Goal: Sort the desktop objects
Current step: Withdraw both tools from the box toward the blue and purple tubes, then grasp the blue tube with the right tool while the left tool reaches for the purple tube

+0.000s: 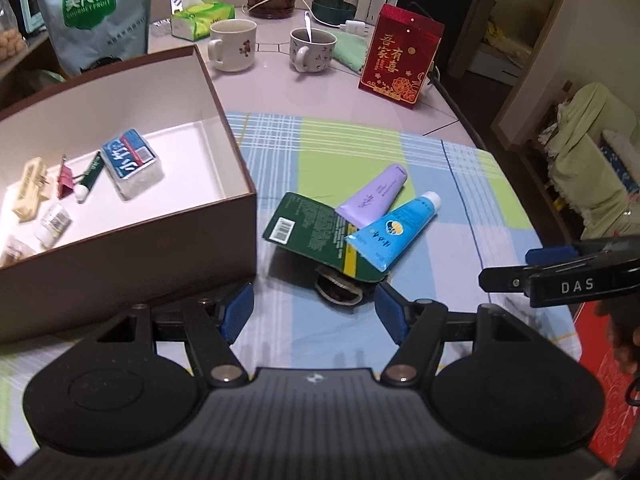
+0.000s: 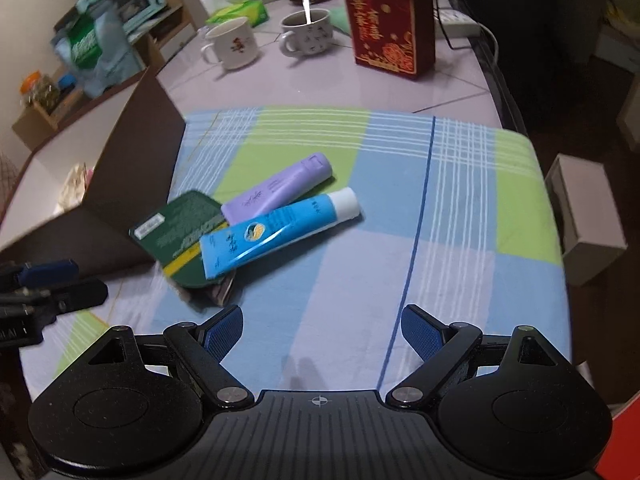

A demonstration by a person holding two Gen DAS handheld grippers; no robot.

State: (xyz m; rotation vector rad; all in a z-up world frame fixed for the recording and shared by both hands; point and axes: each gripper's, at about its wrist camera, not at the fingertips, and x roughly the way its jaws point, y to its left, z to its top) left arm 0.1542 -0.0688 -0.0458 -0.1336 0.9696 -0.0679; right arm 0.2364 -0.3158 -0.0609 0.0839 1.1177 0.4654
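Left claw [image 1: 314, 312] spread apart, empty; green card [image 1: 316, 236] lies just beyond its tips, beside the box [image 1: 224, 240], under blue tube [image 1: 394, 228]. Right claw [image 2: 322, 334] likewise apart, the tube ahead-left.

Two tubes [image 1: 394, 226], one green card [image 1: 316, 236], two mugs [image 1: 232, 44], one box [image 1: 224, 128].

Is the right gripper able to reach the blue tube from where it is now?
Probably yes. The right gripper is open, the blue tube lies topmost on the pile ahead of it, and only bare cloth lies between.
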